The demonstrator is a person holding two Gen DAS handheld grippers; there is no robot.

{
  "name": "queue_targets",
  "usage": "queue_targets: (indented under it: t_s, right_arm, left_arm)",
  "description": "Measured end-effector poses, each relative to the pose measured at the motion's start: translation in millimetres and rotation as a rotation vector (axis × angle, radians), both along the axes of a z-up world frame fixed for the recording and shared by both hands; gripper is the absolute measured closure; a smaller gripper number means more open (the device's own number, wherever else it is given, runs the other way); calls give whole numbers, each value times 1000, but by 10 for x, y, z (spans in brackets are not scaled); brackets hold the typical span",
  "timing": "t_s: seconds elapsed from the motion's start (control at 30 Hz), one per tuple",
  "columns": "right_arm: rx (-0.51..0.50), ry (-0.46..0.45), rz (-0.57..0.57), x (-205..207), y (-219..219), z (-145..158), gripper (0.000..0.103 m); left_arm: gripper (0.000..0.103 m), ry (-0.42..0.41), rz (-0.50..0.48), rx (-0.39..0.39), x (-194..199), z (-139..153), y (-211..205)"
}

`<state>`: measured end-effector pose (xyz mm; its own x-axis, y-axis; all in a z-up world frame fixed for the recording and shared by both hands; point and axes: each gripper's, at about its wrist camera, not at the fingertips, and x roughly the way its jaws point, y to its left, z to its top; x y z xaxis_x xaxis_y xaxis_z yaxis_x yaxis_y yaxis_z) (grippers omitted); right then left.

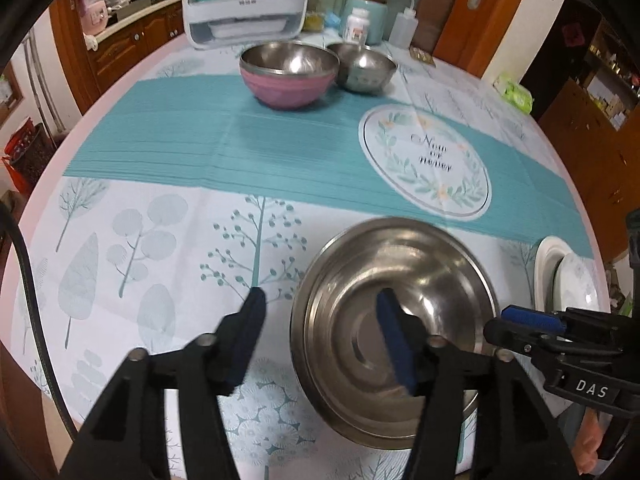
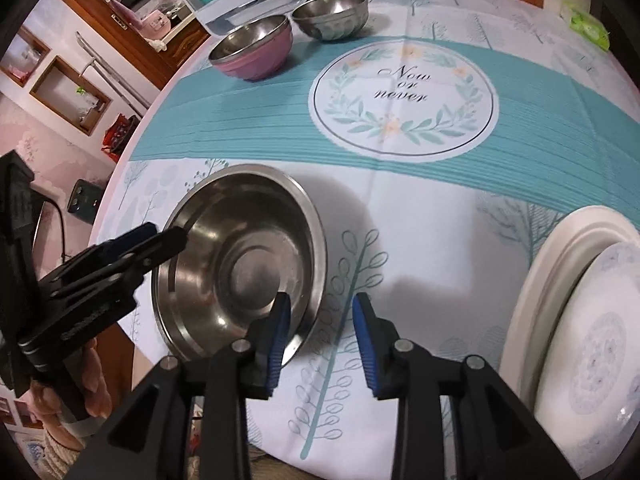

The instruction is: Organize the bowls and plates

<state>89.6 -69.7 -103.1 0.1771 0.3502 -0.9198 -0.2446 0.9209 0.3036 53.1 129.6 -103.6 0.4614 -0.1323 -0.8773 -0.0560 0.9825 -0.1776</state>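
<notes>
"Now or never" in script inside the leafy wreath medallion point(image 2: 404, 98) on the tablecloth point(image 2: 440, 208), beyond the steel plate point(image 2: 240, 264), white letters "DAS" on the right gripper point(image 1: 520, 322), beside that plate

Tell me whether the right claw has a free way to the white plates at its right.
Probably yes: the right claw is open and empty, and only bare tablecloth lies between it and the white plates. The steel basin sits on its other side.

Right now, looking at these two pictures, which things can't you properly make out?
- White plates: both views, cut off at the right edge.
- Steel dish: its near rim hidden behind the left hand-held gripper in the left view.
- Medicine bottle label: too small to read.
- Plastic container contents: blurred behind its cloudy wall.
</notes>
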Motion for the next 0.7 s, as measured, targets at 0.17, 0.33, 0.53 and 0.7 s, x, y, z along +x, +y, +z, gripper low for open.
queue_targets:
  t_s: [0.17,0.33,0.53,0.7]
  right_arm:
    - [1,-19,-21,3,-46,48,70]
    - [1,-65,-37,-46,-94,156,70]
    - [-4,-99,-44,-84,-132,239,70]
    - [-19,-146,-33,-112,-125,423,70]
  left_arm:
    - [41,-15,5,9,-17,43,16]
    - [39,-23,-8,20,-59,81,11]
    - [35,-52,-12,35,-113,178,47]
    - [35,-70,-9,43,-128,337,167]
